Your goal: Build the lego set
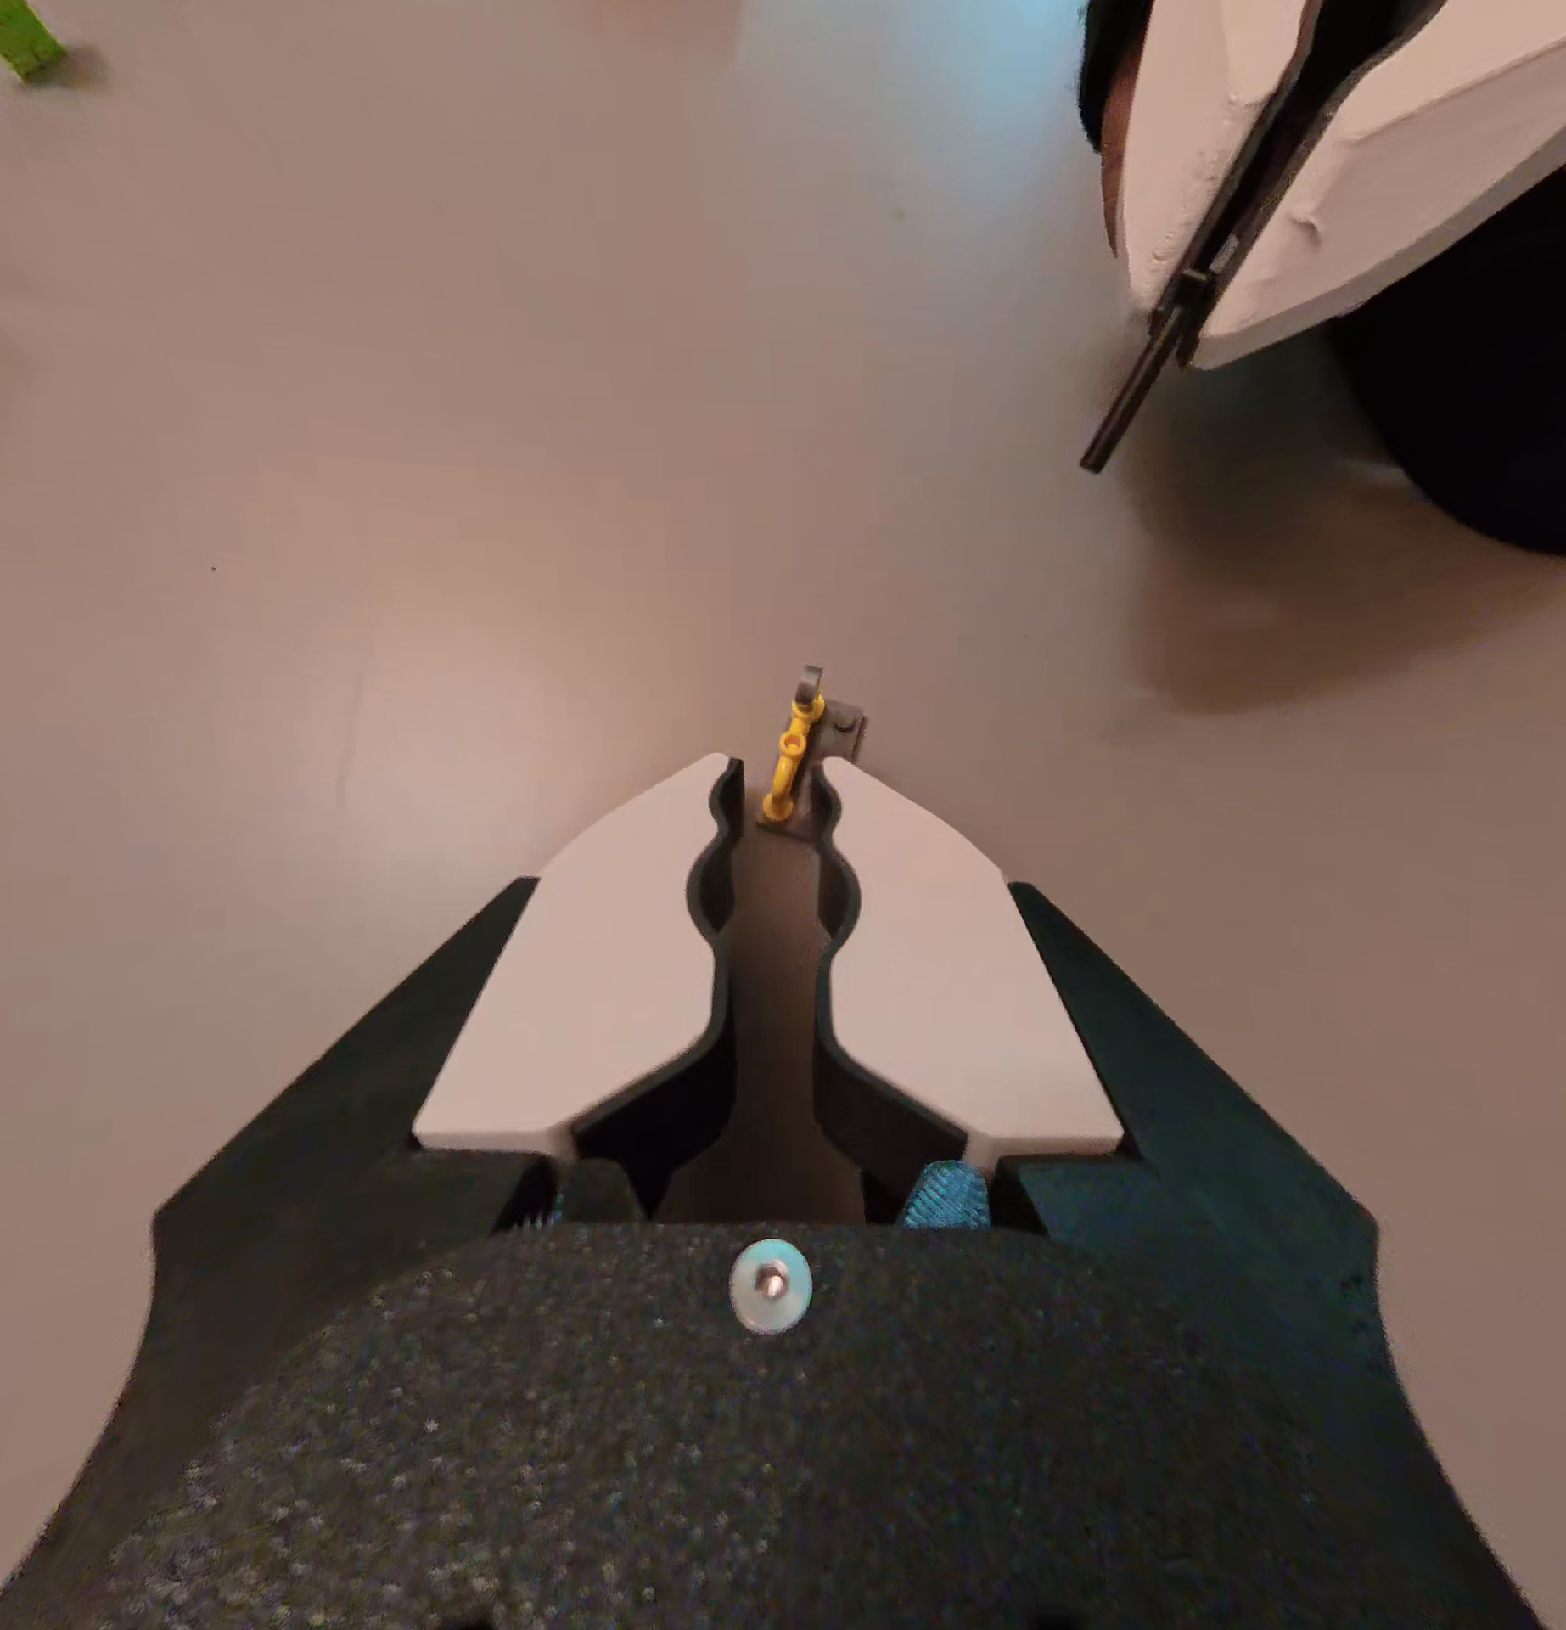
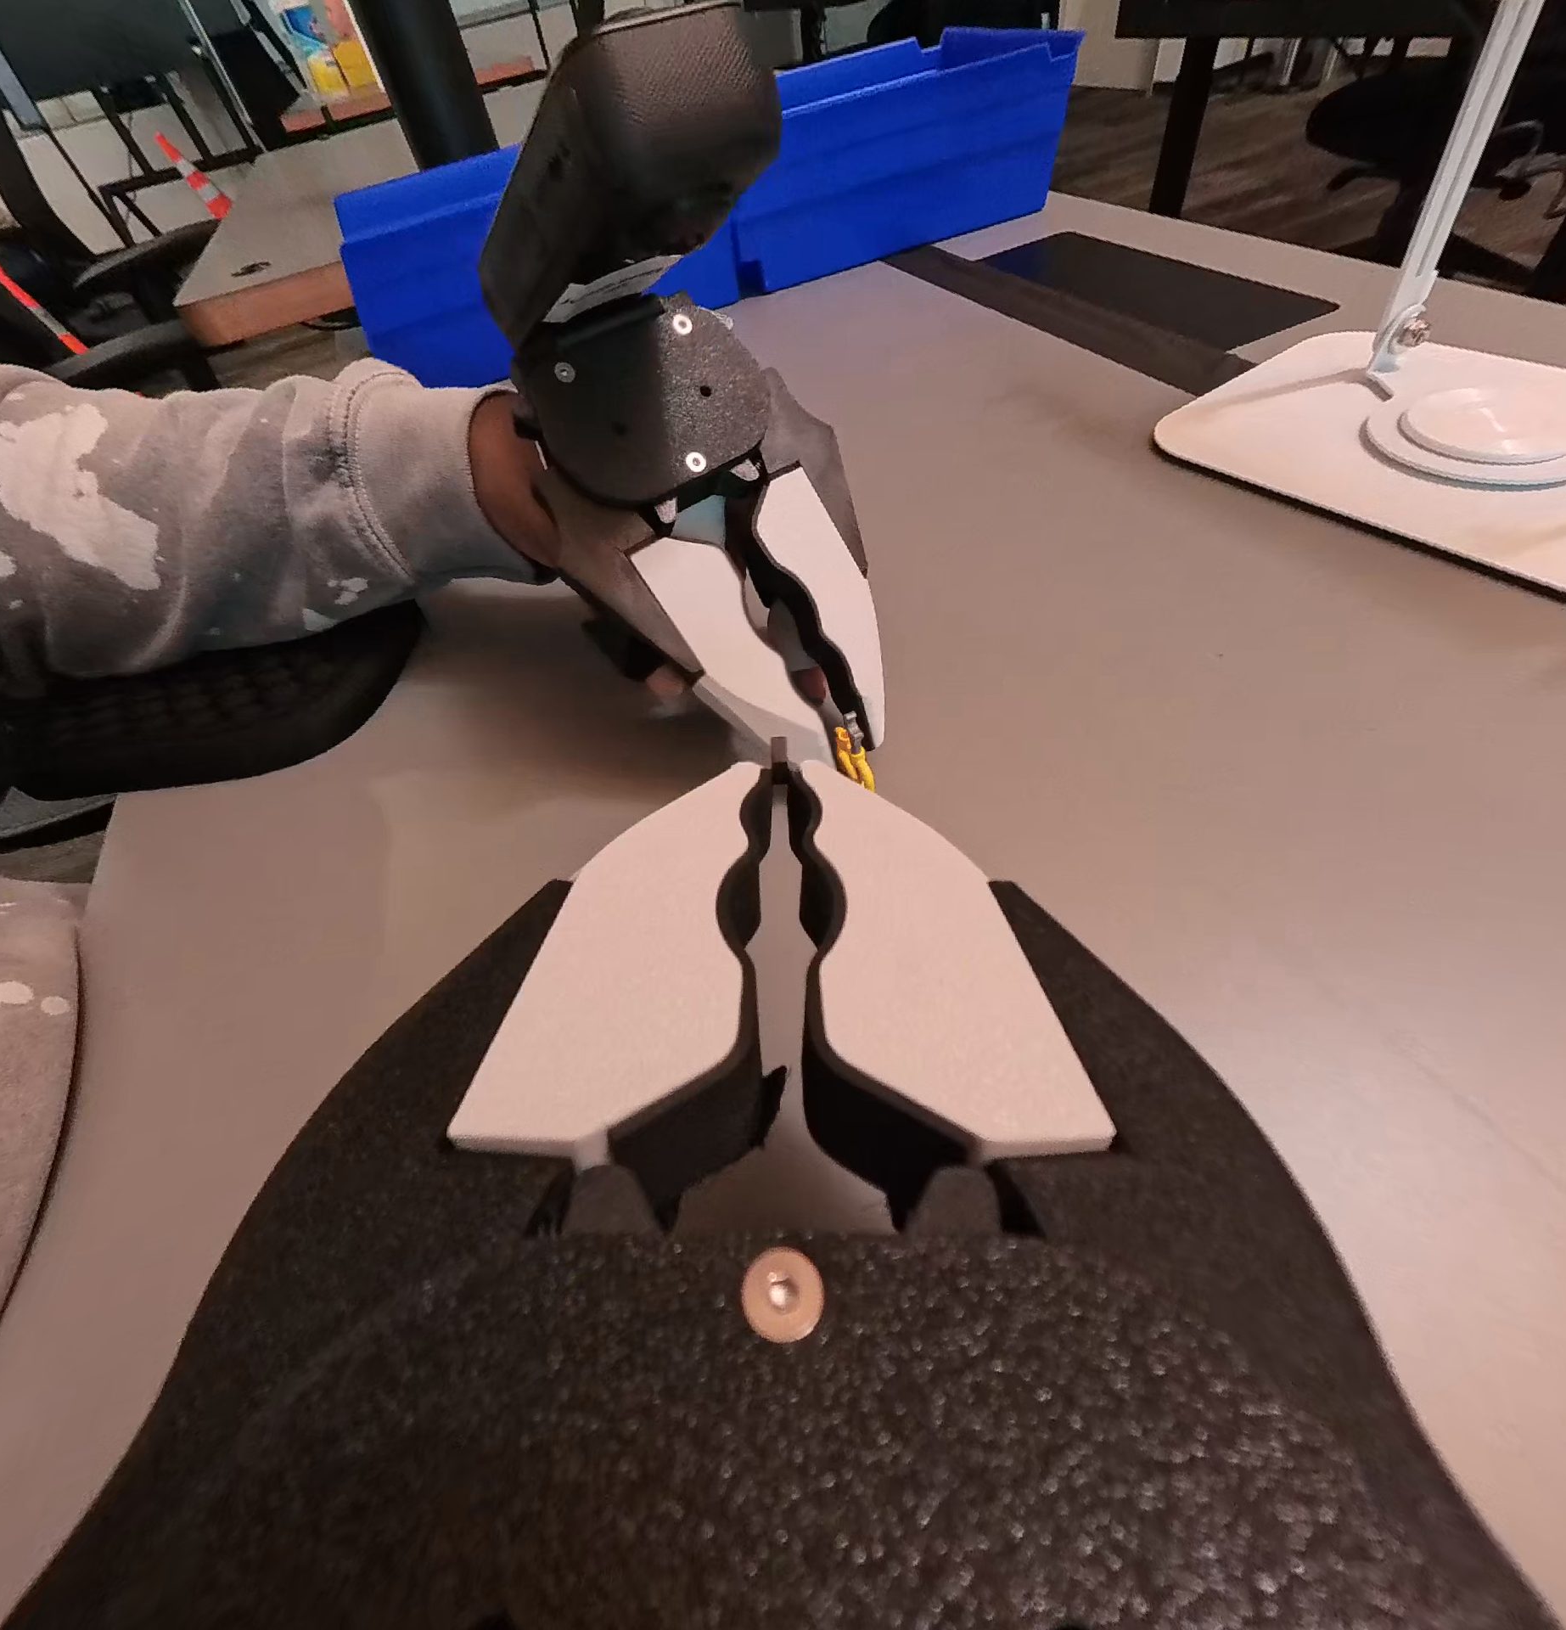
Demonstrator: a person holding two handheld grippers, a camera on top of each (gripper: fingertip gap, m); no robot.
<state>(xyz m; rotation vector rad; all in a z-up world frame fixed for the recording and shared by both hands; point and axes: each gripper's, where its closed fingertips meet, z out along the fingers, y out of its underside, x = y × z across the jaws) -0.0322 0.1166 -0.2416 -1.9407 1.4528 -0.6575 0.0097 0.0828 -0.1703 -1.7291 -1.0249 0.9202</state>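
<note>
A green lego piece point(image 1: 16, 40) lies at the far left of the grey table point(image 1: 409, 441), well apart from everything else. In the left wrist view the left gripper point(image 1: 779, 776) points down at the table; its jaws stand slightly apart, with a small yellow lego piece point(image 1: 792, 750) joined to a grey lego piece point(image 1: 841, 728) at their tips, the grey part against the right-hand finger. Whether both fingers press on it cannot be told. At the far right, the right gripper point(image 1: 1180, 326) has its jaws clamped on a thin black rod point(image 1: 1132, 397) that juts out past its tips. In the right wrist view a person's grey sleeve point(image 2: 188, 512) reaches in from the left, a blue bin point(image 2: 850, 159) stands at the far edge, and a white lamp base point(image 2: 1379, 441) sits far right.
</note>
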